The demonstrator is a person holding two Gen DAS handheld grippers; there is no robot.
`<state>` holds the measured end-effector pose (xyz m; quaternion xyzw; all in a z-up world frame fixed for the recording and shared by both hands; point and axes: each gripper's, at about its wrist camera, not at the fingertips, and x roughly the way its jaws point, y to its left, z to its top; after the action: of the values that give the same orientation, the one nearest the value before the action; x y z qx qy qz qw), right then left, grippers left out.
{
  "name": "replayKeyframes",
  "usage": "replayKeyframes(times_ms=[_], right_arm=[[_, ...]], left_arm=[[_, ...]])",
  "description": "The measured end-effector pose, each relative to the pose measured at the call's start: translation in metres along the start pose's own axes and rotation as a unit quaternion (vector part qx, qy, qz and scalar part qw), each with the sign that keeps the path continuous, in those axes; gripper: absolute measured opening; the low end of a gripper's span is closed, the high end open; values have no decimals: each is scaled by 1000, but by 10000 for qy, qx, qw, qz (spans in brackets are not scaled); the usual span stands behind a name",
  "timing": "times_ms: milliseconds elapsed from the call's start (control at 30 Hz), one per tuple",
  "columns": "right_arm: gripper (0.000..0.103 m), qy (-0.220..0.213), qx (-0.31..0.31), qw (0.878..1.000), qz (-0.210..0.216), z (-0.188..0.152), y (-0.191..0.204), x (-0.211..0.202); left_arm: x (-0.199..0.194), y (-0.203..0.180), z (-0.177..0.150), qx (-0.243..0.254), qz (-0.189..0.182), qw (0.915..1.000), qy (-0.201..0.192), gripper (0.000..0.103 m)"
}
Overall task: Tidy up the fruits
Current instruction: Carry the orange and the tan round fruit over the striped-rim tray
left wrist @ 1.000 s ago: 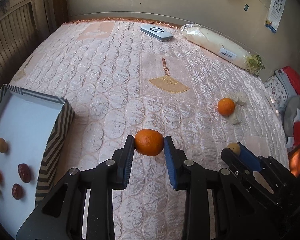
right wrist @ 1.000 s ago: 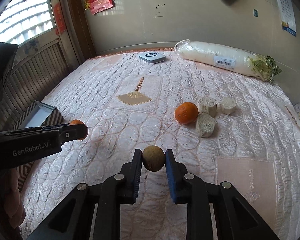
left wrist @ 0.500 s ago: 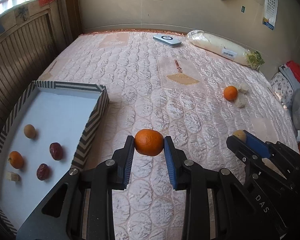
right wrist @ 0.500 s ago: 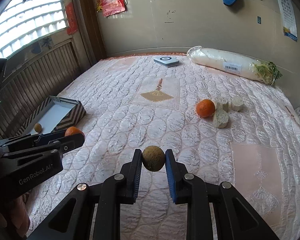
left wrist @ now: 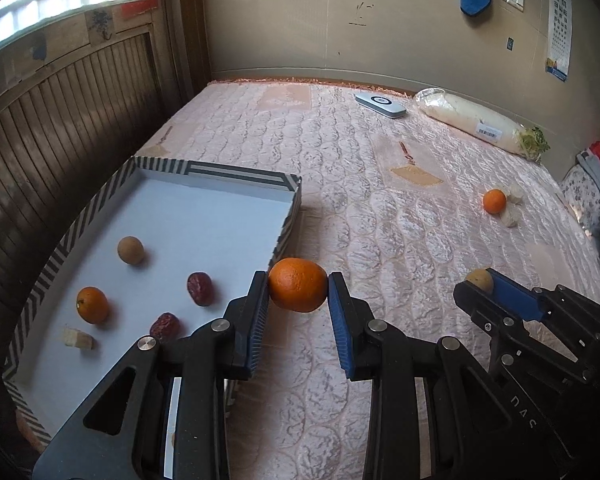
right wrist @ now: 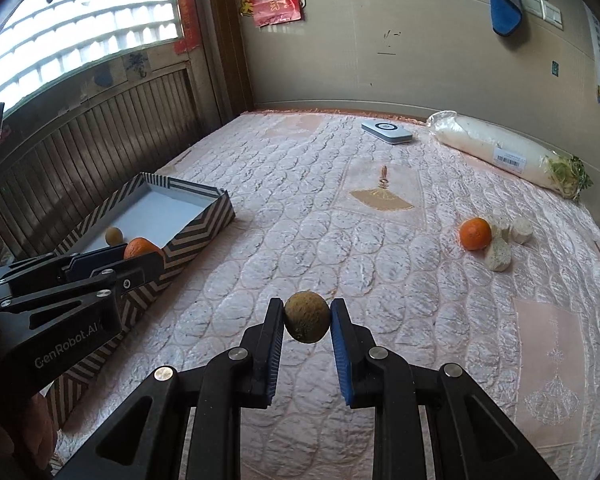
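My left gripper (left wrist: pixel 298 290) is shut on an orange tangerine (left wrist: pixel 298 290), held in the air just past the near right wall of the striped tray (left wrist: pixel 236 170). In the tray lie a tan round fruit (left wrist: pixel 130 250), a tangerine (left wrist: pixel 93 305), two red dates (left wrist: pixel 199 288) and a pale chunk (left wrist: pixel 77 338). My right gripper (right wrist: pixel 307 322) is shut on a brownish round fruit (right wrist: pixel 307 322), above the quilt to the right of the tray (right wrist: pixel 204 232). Another tangerine (right wrist: pixel 475 233) rests on the quilt beside three pale chunks (right wrist: pixel 498 258).
A pink quilted bed cover (right wrist: pixel 340 264) spans the bed. At the far end lie a wrapped white radish (right wrist: pixel 496 154) and a flat white device (right wrist: pixel 387 133). Wooden panelling (left wrist: pixel 60 128) and a window run along the left; clothes (left wrist: pixel 596 184) are piled at the right edge.
Both grippers have travelled left toward the tray, each keeping its fruit; the tray now shows much more fully in both views, and the loose tangerine has fallen farther away to the right.
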<state>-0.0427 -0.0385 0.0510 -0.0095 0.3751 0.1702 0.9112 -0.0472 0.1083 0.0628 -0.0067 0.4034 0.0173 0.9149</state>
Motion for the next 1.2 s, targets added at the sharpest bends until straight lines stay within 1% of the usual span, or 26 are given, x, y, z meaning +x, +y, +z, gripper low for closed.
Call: replayKeyframes(times_ms=[667,933,1200], right_arm=[[22,48,-750,9963,408,21,84,17],[22,76,-1059,9927,581,26,118,25],[22,188,-1291,9890,702,27,144,37]], left_arm=[[-17,80,-10,-490,462,9976,-155,29],[-17,108,-18,-675,576,9960,-92,29],[-16,126,-27,-789,607,9950,-12,29]])
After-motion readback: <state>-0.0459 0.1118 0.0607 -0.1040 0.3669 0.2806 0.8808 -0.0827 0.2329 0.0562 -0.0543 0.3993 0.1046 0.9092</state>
